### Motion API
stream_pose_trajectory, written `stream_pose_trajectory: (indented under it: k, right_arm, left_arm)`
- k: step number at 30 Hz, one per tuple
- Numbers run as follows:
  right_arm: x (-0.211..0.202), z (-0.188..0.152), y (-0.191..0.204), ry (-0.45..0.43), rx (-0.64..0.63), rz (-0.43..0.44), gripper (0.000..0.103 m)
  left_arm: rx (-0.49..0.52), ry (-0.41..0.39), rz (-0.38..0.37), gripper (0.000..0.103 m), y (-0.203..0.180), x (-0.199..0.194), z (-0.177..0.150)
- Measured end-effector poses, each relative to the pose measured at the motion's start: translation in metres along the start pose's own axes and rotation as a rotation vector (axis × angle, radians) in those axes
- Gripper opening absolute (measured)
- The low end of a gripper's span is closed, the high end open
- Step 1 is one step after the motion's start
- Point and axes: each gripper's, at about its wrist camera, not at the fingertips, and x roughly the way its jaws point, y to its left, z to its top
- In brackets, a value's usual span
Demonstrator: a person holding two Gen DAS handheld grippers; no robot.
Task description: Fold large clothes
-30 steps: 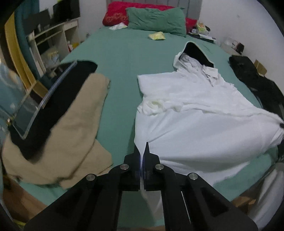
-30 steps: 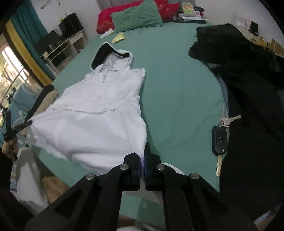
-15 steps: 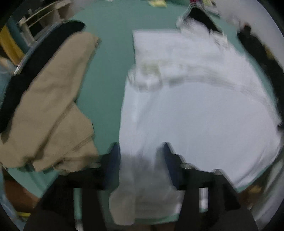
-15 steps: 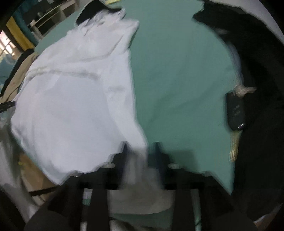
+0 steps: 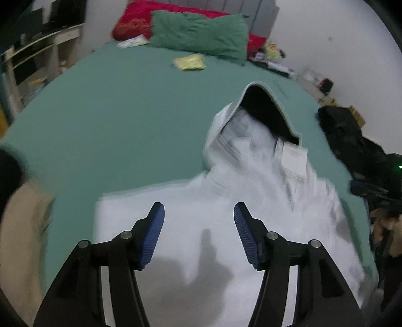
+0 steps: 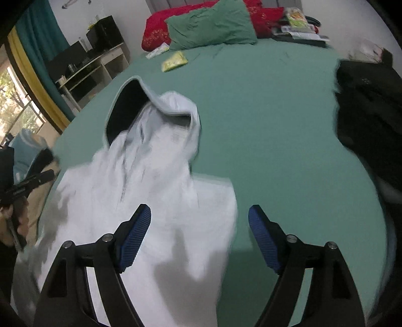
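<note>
A white hoodie [image 5: 226, 213] with a dark-lined hood lies on the green bed [image 5: 113, 113], its lower part folded up over the body. It also shows in the right wrist view [image 6: 150, 188]. My left gripper [image 5: 199, 213] is open and empty above the hoodie's left side. My right gripper [image 6: 199, 218] is open and empty above the hoodie's right edge. The left gripper shows at the left edge of the right wrist view [image 6: 27, 183].
A beige and black garment [image 5: 22, 239] lies at the bed's left edge. Black clothes [image 6: 369, 113] lie at the right. A green pillow [image 5: 201, 32], a red pillow [image 5: 130, 22] and a yellow packet [image 5: 189, 61] lie at the head. Shelves [image 6: 93, 65] stand to the left.
Both grippers were shut on the hoodie's bottom hem, carried it forward over the body, then opened and let it go. The hem now lies folded up toward the hood.
</note>
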Motion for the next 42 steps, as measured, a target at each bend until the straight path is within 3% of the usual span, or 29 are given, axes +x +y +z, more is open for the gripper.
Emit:
stream_pose_trajectory:
  k: [5, 7, 8, 9, 10, 15, 17, 19, 20, 21, 24, 26, 28, 31, 33, 35, 37, 39, 40, 41, 42]
  right_arm:
    - [0.072, 0.064, 0.023, -0.030, -0.083, -0.013, 0.060]
    - [0.093, 0.077, 0.019, -0.025, -0.073, -0.013, 0.034]
    - [0.106, 0.084, 0.017, -0.014, -0.076, -0.017, 0.025]
    - [0.112, 0.086, 0.016, -0.006, -0.086, -0.033, 0.003]
    - [0.118, 0.088, 0.019, -0.002, -0.118, -0.063, 0.004]
    - [0.077, 0.064, 0.034, -0.067, -0.249, -0.229, 0.003]
    - [0.064, 0.045, 0.045, -0.057, -0.320, -0.267, 0.003]
    - [0.061, 0.028, 0.050, -0.016, -0.358, -0.254, 0.005]
    - [0.064, 0.017, 0.050, 0.044, -0.368, -0.211, 0.007]
    - [0.065, 0.013, 0.049, 0.069, -0.364, -0.182, 0.018]
    - [0.053, 0.007, 0.036, 0.110, -0.310, -0.048, 0.030]
    - [0.037, 0.013, 0.022, 0.086, -0.263, 0.028, 0.044]
    - [0.023, 0.023, 0.006, 0.022, -0.217, 0.061, 0.066]
    - [0.017, 0.048, -0.024, -0.066, -0.074, 0.182, 0.077]
    - [0.035, 0.063, -0.042, -0.041, 0.048, 0.307, 0.080]
    - [0.076, 0.071, -0.051, 0.088, 0.152, 0.430, 0.080]
    - [0.108, 0.069, -0.049, 0.199, 0.172, 0.543, 0.080]
    - [0.112, 0.067, -0.035, 0.180, 0.095, 0.568, 0.080]
    - [0.116, 0.064, -0.026, 0.219, 0.081, 0.633, 0.073]
    - [0.119, 0.058, -0.018, 0.261, 0.072, 0.672, 0.062]
    - [0.120, 0.052, -0.007, 0.290, 0.023, 0.660, 0.036]
  left_arm:
    - [0.069, -0.027, 0.022, 0.061, -0.024, 0.068, 0.045]
    - [0.084, 0.047, 0.058, 0.060, -0.023, 0.098, 0.055]
    - [0.078, 0.113, 0.080, 0.055, -0.019, 0.117, 0.059]
    - [0.063, 0.128, 0.066, 0.028, -0.012, 0.120, 0.058]
    - [0.033, 0.133, 0.043, 0.018, -0.004, 0.122, 0.058]
    - [0.101, 0.058, 0.141, 0.014, 0.006, 0.088, 0.046]
    - [0.138, 0.085, 0.147, 0.014, 0.007, 0.081, 0.037]
    - [0.143, 0.141, 0.115, 0.030, 0.012, 0.075, 0.028]
    - [0.140, 0.151, 0.094, 0.035, 0.014, 0.071, 0.025]
    - [0.138, 0.149, 0.074, 0.044, 0.017, 0.062, 0.022]
    - [0.113, 0.127, -0.027, 0.048, 0.023, 0.032, 0.022]
    - [0.135, 0.091, -0.043, 0.049, 0.024, 0.015, 0.028]
    - [0.199, 0.007, 0.034, 0.056, 0.019, 0.000, 0.040]
    - [0.192, -0.062, 0.022, 0.061, 0.010, 0.009, 0.062]
    - [0.137, -0.043, -0.029, 0.062, 0.010, 0.032, 0.074]
    - [0.100, 0.034, -0.089, 0.065, 0.005, 0.066, 0.074]
    - [0.132, 0.131, -0.106, 0.066, -0.001, 0.097, 0.067]
    - [0.196, 0.212, -0.097, 0.068, -0.008, 0.119, 0.049]
    - [0.224, 0.228, -0.091, 0.070, -0.011, 0.123, 0.041]
    - [0.268, 0.180, -0.076, 0.071, -0.016, 0.119, 0.035]
    - [0.302, 0.176, -0.060, 0.075, -0.021, 0.118, 0.028]
